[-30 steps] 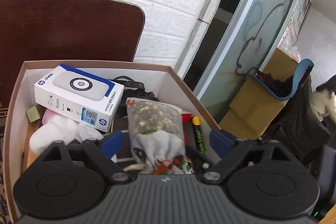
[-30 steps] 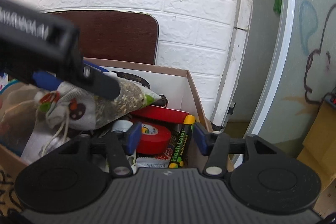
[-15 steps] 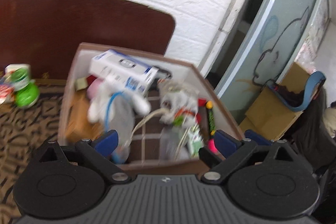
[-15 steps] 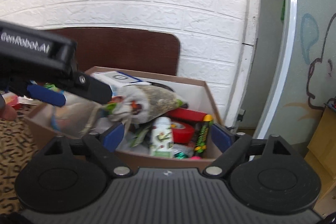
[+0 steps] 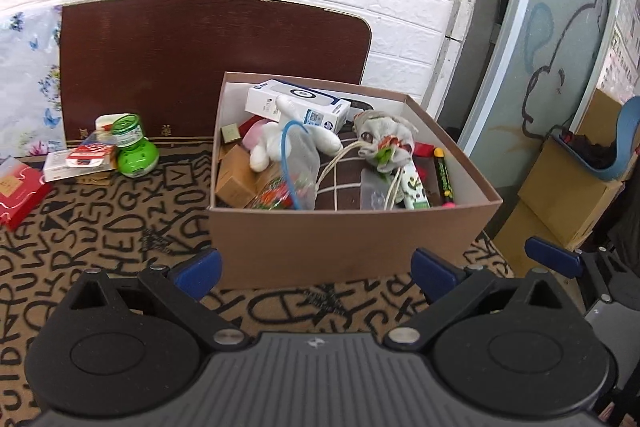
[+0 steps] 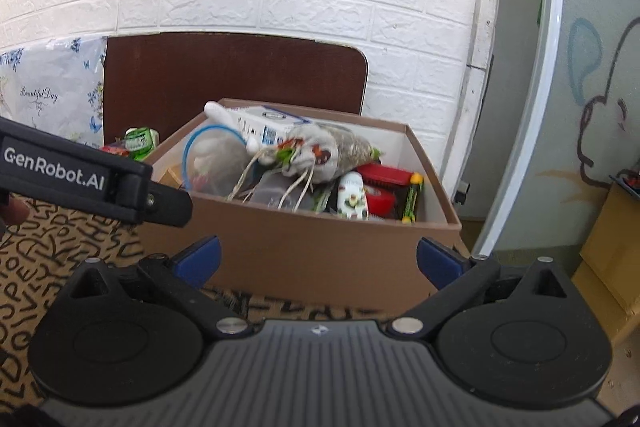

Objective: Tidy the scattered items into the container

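A brown cardboard box (image 5: pixel 344 239) (image 6: pixel 320 247) stands on the patterned mat, filled with items: a white and blue HP box (image 5: pixel 298 105), a white plush toy (image 5: pixel 272 143), a drawstring pouch (image 5: pixel 380 143) (image 6: pixel 320 151), a marker (image 5: pixel 442 171) and red tape (image 6: pixel 378 201). My left gripper (image 5: pixel 316 269) is open and empty, in front of the box. My right gripper (image 6: pixel 318 259) is open and empty, also before the box. On the mat left of the box lie a green bottle (image 5: pixel 134 149), a small red and white pack (image 5: pixel 80 159) and a red box (image 5: pixel 20 189).
A dark brown board (image 5: pixel 208 63) leans on the white brick wall behind the box. Stacked cardboard cartons (image 5: pixel 560 199) stand to the right by a glass door. The left gripper's body (image 6: pixel 80 175) crosses the left of the right wrist view.
Both grippers have pulled back from over the box to in front of it. The drawstring pouch now lies in the box, free of the left gripper.
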